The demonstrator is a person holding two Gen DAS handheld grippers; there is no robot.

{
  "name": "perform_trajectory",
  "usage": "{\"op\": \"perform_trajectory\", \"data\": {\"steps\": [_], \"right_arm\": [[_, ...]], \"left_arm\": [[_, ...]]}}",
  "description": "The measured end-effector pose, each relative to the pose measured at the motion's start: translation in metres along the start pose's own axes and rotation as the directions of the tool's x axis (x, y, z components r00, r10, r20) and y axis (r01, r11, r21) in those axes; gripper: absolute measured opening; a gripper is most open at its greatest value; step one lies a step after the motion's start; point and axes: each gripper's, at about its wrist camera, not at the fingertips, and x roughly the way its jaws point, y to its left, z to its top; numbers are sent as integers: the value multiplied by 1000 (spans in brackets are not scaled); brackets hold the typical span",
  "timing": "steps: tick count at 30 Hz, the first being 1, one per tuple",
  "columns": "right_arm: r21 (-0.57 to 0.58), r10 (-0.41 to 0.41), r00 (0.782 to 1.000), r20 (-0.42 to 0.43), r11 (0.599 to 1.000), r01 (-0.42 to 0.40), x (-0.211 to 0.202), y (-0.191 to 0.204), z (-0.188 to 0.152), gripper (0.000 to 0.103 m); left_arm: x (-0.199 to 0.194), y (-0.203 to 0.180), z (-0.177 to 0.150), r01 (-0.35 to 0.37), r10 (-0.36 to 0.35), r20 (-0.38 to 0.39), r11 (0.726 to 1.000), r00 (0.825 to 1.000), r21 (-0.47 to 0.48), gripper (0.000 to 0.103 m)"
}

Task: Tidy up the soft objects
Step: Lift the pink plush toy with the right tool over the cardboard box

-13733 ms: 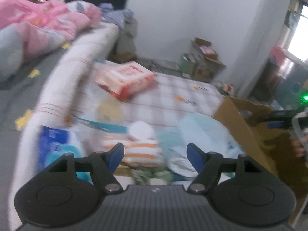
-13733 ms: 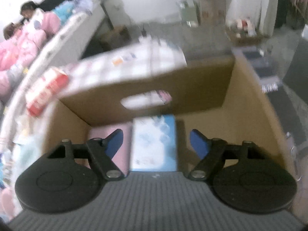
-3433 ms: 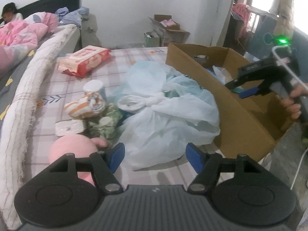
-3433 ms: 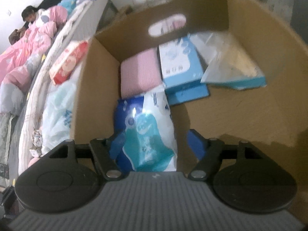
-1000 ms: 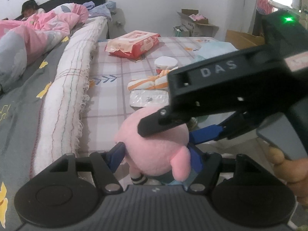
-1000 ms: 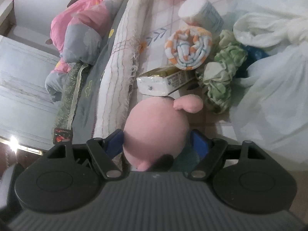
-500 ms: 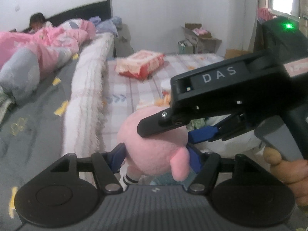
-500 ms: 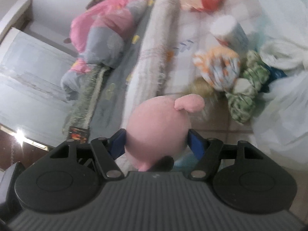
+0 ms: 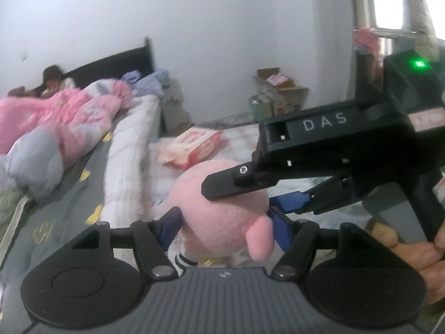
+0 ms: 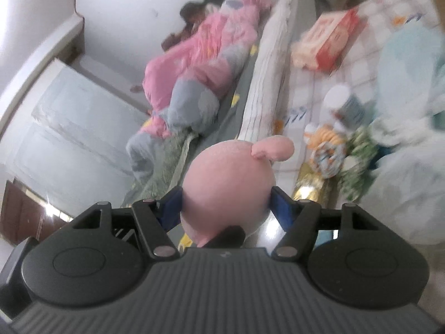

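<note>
While both of my hand-held grippers clamp the pink plush toy (image 9: 222,211) at once, it hangs low in the centre of each frame, clear of the bed. The left hand-held gripper (image 9: 224,224) presses its blue pads into the round head; the right hand-held gripper (image 10: 225,204) has just squeezed a little tighter on the same head. I judge the toy light and squashy, unlikely to break, best taken across the head's widest part so it cannot squirt free. The left view alone shows a striped leg beneath the toy and my hand (image 9: 411,253) at lower right; the right view alone shows the orange-striped roll (image 10: 325,150) and the pale blue bag (image 10: 408,105) at right.
</note>
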Motion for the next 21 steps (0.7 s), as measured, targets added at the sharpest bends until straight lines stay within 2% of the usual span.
{"op": "perform_trajectory", "data": {"steps": [5,10,16,19,21], "right_arm": [[16,-35,991,127,999,33,-67,-21,12,66],[51,-124,961,248,992,115,-147,-55,29,66],[173,-276,905,323,958,230,-237,-117,50,66],[237,-345,881,323,931,278,-268,-149,56,65],[265,-400,862,311,907,326,-282,-167,61,65]], "left_arm": [[10,-53,27,87,-90,34,992,995,89,69],[37,-123,63,217,-228,42,960,973,177,69],[89,-209,97,416,-422,-21,882,906,222,71],[116,-246,105,477,-473,-72,851,878,220,72],[129,-262,106,497,-487,-101,840,868,217,72]]}}
